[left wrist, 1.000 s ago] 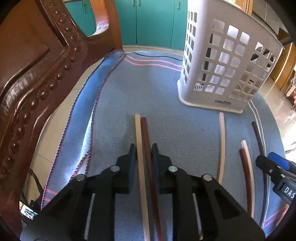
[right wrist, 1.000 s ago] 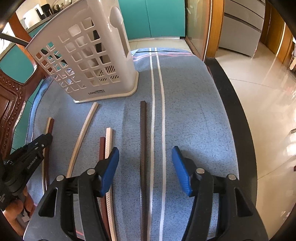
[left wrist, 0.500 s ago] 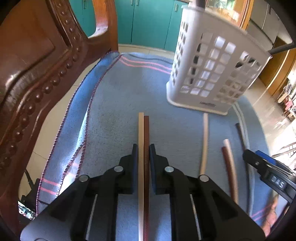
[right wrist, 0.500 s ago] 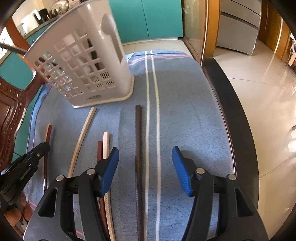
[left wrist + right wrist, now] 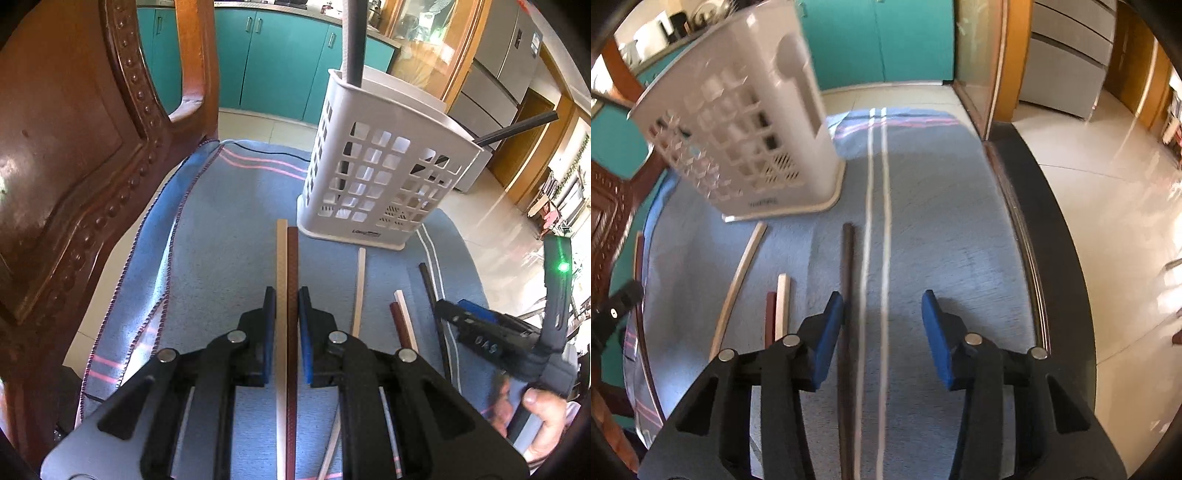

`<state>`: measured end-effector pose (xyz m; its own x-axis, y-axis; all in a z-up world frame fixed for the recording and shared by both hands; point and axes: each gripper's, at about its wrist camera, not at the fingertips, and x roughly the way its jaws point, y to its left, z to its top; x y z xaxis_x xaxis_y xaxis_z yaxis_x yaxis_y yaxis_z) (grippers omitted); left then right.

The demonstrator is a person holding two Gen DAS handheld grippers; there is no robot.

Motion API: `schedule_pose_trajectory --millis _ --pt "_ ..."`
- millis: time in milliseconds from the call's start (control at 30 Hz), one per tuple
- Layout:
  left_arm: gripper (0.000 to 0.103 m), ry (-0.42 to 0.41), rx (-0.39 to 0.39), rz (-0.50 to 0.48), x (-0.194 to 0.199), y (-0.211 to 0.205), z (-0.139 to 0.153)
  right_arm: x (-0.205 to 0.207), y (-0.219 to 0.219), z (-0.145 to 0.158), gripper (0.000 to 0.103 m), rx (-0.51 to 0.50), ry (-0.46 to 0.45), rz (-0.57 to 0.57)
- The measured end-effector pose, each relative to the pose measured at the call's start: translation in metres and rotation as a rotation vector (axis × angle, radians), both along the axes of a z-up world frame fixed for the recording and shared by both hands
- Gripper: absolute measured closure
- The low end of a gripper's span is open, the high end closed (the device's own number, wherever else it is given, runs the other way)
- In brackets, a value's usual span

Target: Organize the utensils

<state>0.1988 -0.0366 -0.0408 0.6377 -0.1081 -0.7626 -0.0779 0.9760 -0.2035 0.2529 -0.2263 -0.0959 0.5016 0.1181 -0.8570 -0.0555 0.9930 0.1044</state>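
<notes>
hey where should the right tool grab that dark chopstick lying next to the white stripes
Grip the dark chopstick across its thin shaft, coming from above, one pad either side. It lies flat on the blue cloth, in line with the right tool, whose jaws have just been closing but do not yet touch it.

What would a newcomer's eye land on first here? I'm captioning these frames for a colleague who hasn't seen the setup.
Probably the white slotted basket standing at the far end of the blue cloth, with dark sticks poking out of its top. Next, the left gripper clamped on a pale and a dark-red chopstick pair, while the right gripper straddles a dark chopstick lying on the cloth.
</notes>
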Motion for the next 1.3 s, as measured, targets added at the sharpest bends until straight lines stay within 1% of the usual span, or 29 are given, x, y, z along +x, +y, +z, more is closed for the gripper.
schedule_pose_trajectory --millis 233,267,300,333,367,400,467,533,633,667,733,867,1000,1100,1167,1267,1300 --pt "0.09 -0.008 -0.035 -0.001 0.001 0.008 0.003 -0.002 0.019 -0.006 0.058 -0.105 -0.005 0.056" --pt "0.09 -0.009 -0.039 -0.002 -0.001 0.011 0.004 -0.003 0.021 -0.007 0.06 -0.115 -0.007 0.063" --pt "0.09 -0.012 -0.041 -0.002 -0.001 0.012 0.004 -0.004 0.023 -0.007 0.068 -0.122 -0.01 0.075" --pt "0.09 -0.014 -0.043 -0.002 -0.002 0.013 0.005 -0.005 0.025 -0.007 0.074 -0.119 -0.01 0.09" --pt "0.09 -0.018 -0.046 -0.005 -0.002 0.013 0.005 -0.006 0.027 -0.006 0.088 -0.118 -0.009 0.104" --pt "0.09 -0.02 -0.049 -0.007 -0.002 0.013 0.005 -0.007 0.03 -0.006 0.095 -0.112 -0.006 0.122" --pt "0.09 -0.021 -0.057 -0.013 -0.003 0.013 0.006 -0.01 0.036 -0.007 0.096 -0.112 -0.008 0.139" --pt "0.09 -0.005 -0.066 -0.028 -0.002 0.011 0.003 -0.011 0.037 -0.008 0.096 -0.11 -0.01 0.148" --pt "0.09 0.023 -0.12 -0.064 0.0 0.008 -0.003 -0.012 0.037 -0.007 0.097 -0.093 -0.007 0.146" --pt "0.09 0.027 -0.123 -0.074 0.001 0.006 -0.004 -0.013 0.036 -0.007 0.097 -0.089 -0.006 0.145" --pt "0.09 0.036 -0.109 -0.08 0.002 0.003 -0.006 -0.012 0.035 -0.006 0.097 -0.088 -0.005 0.145" --pt "0.088 0.064 -0.101 -0.054 0.006 0.007 -0.013 -0.009 0.034 -0.006 0.097 -0.09 -0.004 0.146" --pt "0.084 0.093 -0.077 -0.024 0.007 0.011 -0.02 -0.008 0.033 -0.007 0.097 -0.092 -0.005 0.145" --pt "0.079 0.112 -0.057 -0.026 0.011 0.01 -0.027 -0.008 0.034 -0.007 0.097 -0.092 -0.005 0.145" --pt "0.079 0.126 -0.043 -0.03 0.016 0.007 -0.033 -0.009 0.034 -0.007 0.097 -0.092 -0.005 0.146" --pt "0.079 0.163 0.004 -0.038 0.023 0.0 -0.045 -0.009 0.034 -0.007 0.096 -0.095 -0.005 0.147" --pt "0.079 0.16 0.024 -0.039 0.024 -0.002 -0.046 -0.009 0.034 -0.007 0.096 -0.097 -0.005 0.147"
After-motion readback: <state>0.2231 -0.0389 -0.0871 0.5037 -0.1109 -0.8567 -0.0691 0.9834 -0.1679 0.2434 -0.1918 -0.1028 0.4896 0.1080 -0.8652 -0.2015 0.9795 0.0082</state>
